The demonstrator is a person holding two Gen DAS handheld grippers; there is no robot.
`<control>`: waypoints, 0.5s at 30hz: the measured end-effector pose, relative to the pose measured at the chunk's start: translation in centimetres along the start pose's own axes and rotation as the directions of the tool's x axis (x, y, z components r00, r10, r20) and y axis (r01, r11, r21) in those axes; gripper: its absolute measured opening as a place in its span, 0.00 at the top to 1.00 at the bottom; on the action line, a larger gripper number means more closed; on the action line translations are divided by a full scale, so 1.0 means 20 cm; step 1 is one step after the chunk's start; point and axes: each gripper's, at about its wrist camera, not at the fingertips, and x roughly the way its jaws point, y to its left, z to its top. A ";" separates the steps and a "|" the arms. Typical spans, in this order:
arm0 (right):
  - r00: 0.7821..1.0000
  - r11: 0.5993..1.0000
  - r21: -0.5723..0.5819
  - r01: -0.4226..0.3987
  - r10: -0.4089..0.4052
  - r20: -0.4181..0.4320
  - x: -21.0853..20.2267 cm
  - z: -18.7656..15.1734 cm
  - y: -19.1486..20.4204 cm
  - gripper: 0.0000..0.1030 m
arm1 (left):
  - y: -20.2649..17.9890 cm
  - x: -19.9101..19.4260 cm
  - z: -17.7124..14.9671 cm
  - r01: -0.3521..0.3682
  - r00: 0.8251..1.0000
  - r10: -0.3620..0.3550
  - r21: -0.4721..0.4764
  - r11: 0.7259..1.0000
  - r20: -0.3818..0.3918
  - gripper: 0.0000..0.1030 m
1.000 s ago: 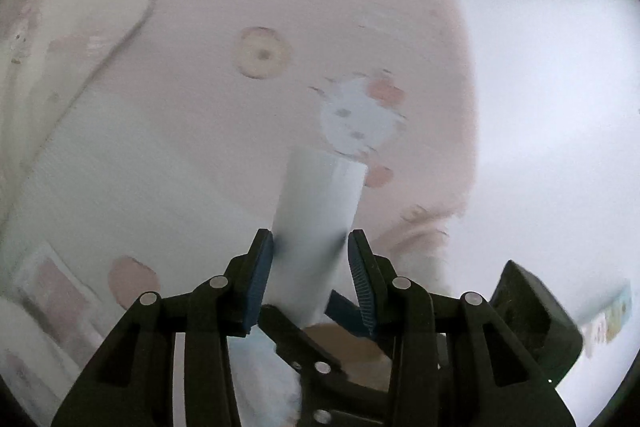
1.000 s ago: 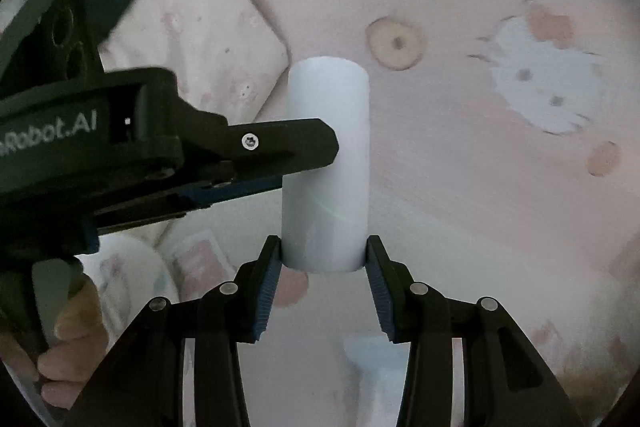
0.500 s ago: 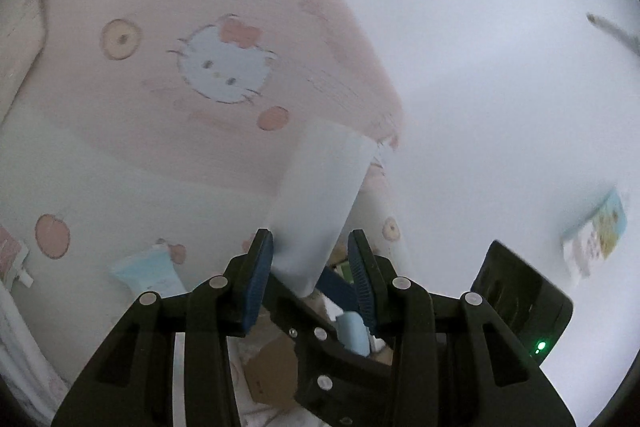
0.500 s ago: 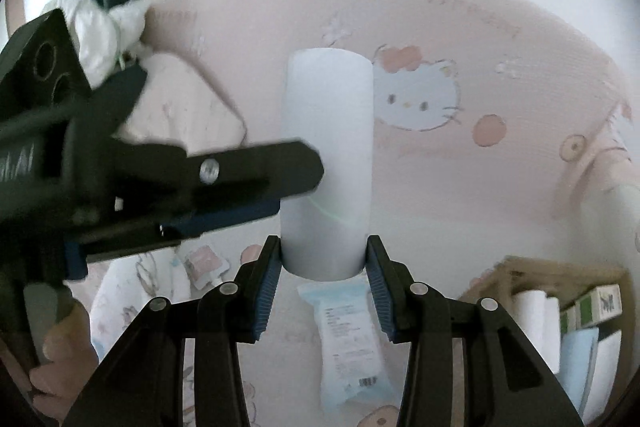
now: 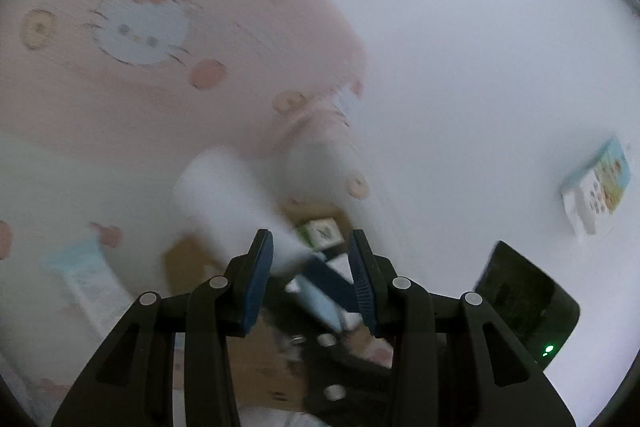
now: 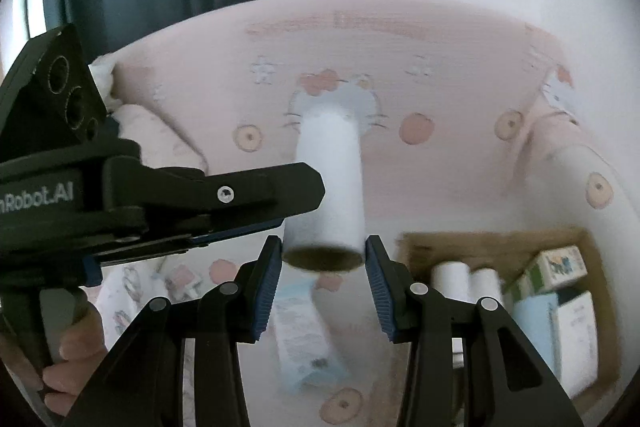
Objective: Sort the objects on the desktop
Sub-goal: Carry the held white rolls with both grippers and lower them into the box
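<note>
Cardboard box (image 6: 580,239) now visible; both claws grip the blurred white roll (image 6: 332,187).

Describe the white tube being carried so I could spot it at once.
Above the pink cartoon-cat bedspread, two black grippers meet at one white paper roll. Unlike the two rolls standing in the cardboard box, it hangs in mid-air, its brown core showing.
</note>
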 end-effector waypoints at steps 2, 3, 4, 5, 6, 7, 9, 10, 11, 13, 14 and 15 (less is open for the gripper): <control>1.000 1.000 0.011 0.004 -0.003 -0.023 -0.01 -0.04 -0.06 0.61 | -0.07 0.11 -0.02 0.020 0.999 -0.018 0.043 0.999 -0.044 0.62; 0.999 1.000 0.011 0.001 -0.001 -0.036 -0.01 -0.06 -0.08 0.61 | -0.09 0.16 -0.03 0.013 0.998 -0.010 0.053 0.999 -0.062 0.63; 0.999 1.000 0.014 -0.005 0.006 -0.038 0.01 -0.09 -0.12 0.61 | -0.10 0.21 -0.04 0.000 0.997 0.004 0.052 0.999 -0.080 0.63; 0.999 0.999 0.037 -0.032 0.034 -0.038 0.01 -0.11 -0.15 0.62 | -0.10 0.27 -0.05 0.005 0.995 -0.001 0.041 0.999 -0.104 0.63; 0.998 0.996 0.071 -0.051 0.055 -0.043 0.02 -0.14 -0.19 0.62 | -0.10 0.30 -0.05 0.007 0.992 -0.003 0.033 0.999 -0.124 0.63; 0.998 0.993 0.112 -0.046 0.051 -0.047 0.02 -0.16 -0.24 0.62 | -0.09 0.32 -0.06 -0.005 0.991 0.009 0.032 0.999 -0.134 0.63; 0.996 0.980 0.188 -0.068 0.077 -0.039 0.02 -0.20 -0.32 0.62 | -0.07 0.31 -0.07 -0.037 0.989 0.043 0.044 0.998 -0.140 0.64; 0.995 0.974 0.209 -0.084 0.093 -0.032 0.02 -0.22 -0.36 0.62 | -0.06 0.30 -0.08 -0.047 0.988 0.054 0.047 0.998 -0.143 0.63; 0.993 0.964 0.244 -0.105 0.115 -0.026 0.01 -0.24 -0.41 0.62 | -0.04 0.29 -0.07 -0.066 0.987 0.072 0.050 0.997 -0.146 0.63; 0.989 0.951 0.279 -0.134 0.144 -0.018 0.00 -0.27 -0.45 0.62 | -0.01 0.28 -0.08 -0.107 0.982 0.115 0.060 0.993 -0.151 0.56; 0.988 0.944 0.298 -0.143 0.155 -0.016 -0.01 -0.28 -0.48 0.62 | -0.01 0.27 -0.08 -0.123 0.979 0.132 0.062 0.990 -0.154 0.53; 0.988 0.940 0.311 -0.143 0.156 -0.016 -0.01 -0.28 -0.50 0.62 | 0.01 0.28 -0.08 -0.136 0.977 0.144 0.065 0.989 -0.159 0.52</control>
